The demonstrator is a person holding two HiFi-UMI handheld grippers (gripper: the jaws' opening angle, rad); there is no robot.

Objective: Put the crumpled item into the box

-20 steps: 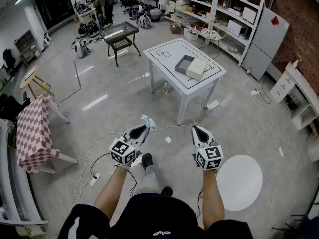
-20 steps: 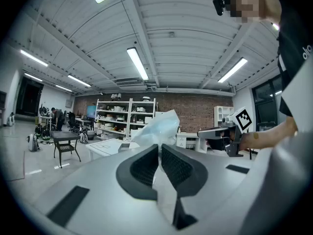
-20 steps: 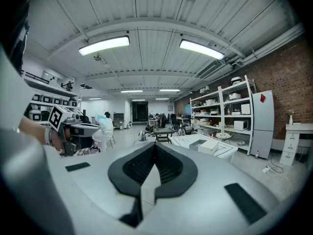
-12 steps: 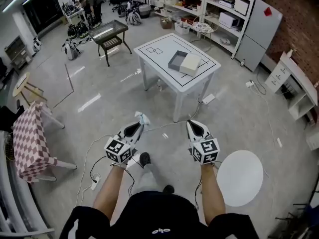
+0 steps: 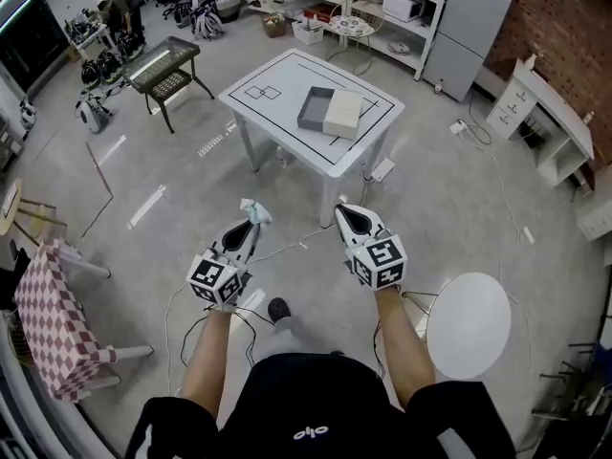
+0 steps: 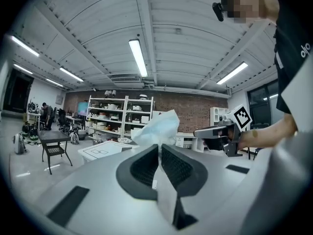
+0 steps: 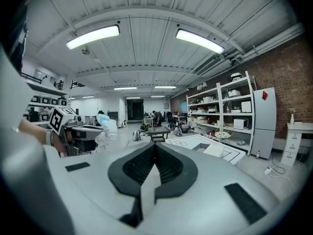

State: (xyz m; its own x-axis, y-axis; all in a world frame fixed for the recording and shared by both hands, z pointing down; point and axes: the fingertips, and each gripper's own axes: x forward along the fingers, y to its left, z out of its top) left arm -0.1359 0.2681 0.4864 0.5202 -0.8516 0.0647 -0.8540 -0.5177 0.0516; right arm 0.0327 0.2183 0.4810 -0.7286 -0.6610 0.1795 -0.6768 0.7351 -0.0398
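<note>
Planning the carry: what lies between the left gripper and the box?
Head view: only bare floor and the near edge of the white table separate the left gripper, shut on the crumpled item, from the box.

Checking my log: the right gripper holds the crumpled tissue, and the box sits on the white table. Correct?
No: the left gripper holds the crumpled tissue, as the left gripper view shows. The box does sit on the white table.

Forearms reach forward; left gripper (image 5: 251, 229) clamps the crumpled item (image 6: 157, 127), right gripper (image 5: 345, 212) closed, empty.
</note>
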